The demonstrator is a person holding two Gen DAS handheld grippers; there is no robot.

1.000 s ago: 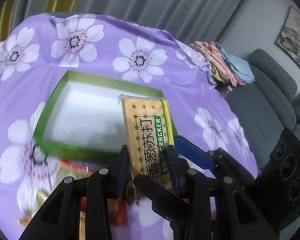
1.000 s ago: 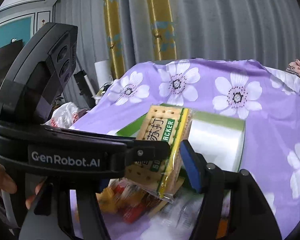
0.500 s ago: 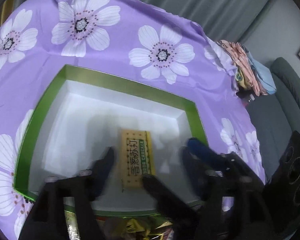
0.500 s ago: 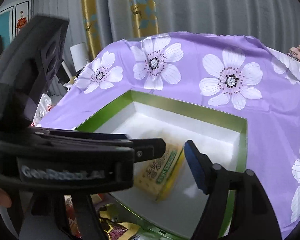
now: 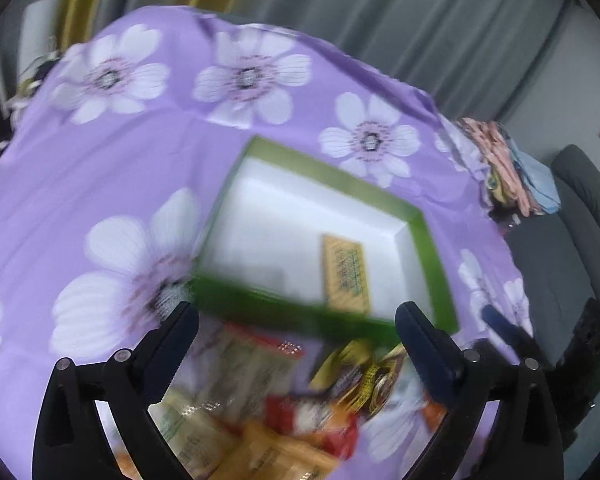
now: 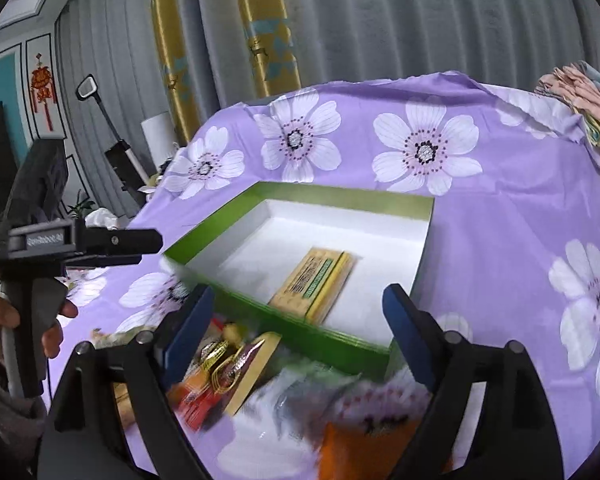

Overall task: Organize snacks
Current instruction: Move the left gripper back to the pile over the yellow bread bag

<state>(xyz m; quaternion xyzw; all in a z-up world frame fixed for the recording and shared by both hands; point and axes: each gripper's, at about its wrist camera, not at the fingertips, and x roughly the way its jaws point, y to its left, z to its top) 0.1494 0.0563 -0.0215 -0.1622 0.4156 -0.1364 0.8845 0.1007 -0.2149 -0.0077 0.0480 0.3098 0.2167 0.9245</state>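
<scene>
Progress is slight: one soda cracker pack (image 6: 314, 282) lies flat in the green-rimmed box (image 6: 340, 196) at frame centre. Both left tongs (image 5: 296, 320) and right tongs (image 6: 298, 304) have just been opening, nothing between them, above the snack pile (image 6: 260, 380) waiting at lower frame.

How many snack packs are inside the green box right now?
1. A single cracker pack lies flat on the white floor of the green box, toward its near wall. The box's near wall hides a strip of the floor, so something small there could be missed.
</scene>
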